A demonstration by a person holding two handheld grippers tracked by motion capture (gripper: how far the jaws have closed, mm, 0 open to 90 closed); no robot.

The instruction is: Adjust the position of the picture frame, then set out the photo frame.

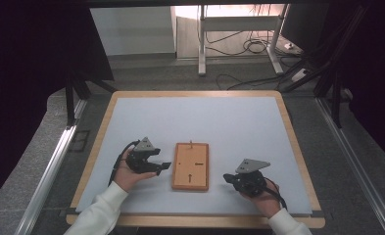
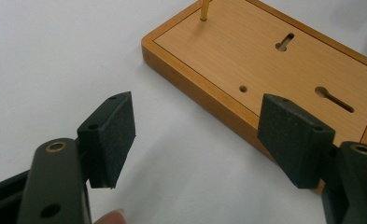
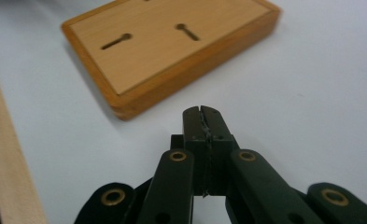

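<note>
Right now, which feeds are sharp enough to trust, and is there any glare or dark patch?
High view: even light on the white mat, surroundings dark, bright patch at top. Left gripper view: wooden block sharp, jaws crisp. Right gripper view: jaw tips sharp, the block's far end and wooden table edge soft.

One wooden board [image 1: 190,166], one brass pin [image 2: 204,9] in it, two keyhole slots, two tongs.
</note>
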